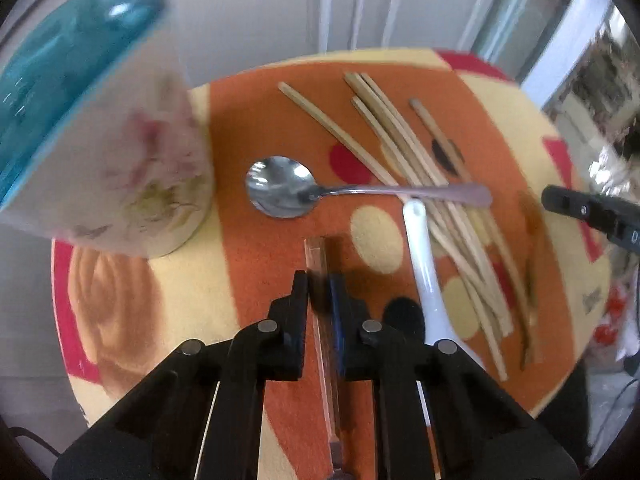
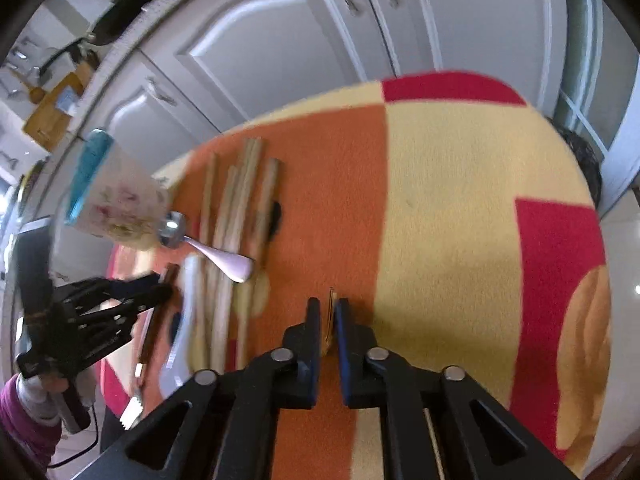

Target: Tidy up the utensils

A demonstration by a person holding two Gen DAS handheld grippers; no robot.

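Note:
My left gripper (image 1: 319,284) is shut on a fork with a clear reddish handle (image 1: 320,256), held just above the table. In the right wrist view the same fork (image 2: 150,332) hangs from that gripper (image 2: 160,284), tines down. My right gripper (image 2: 327,308) is shut on a thin wooden chopstick (image 2: 331,320). A metal spoon (image 1: 280,192), a white ceramic spoon (image 1: 424,264) and several wooden chopsticks (image 1: 404,148) lie on the patterned cloth. A floral cup with a blue inside (image 1: 116,152) stands at the left.
The round table (image 2: 460,200) has an orange, yellow and red cloth. Grey cabinet doors (image 2: 280,40) stand behind it. The right gripper's tip (image 1: 580,212) shows at the right edge of the left wrist view.

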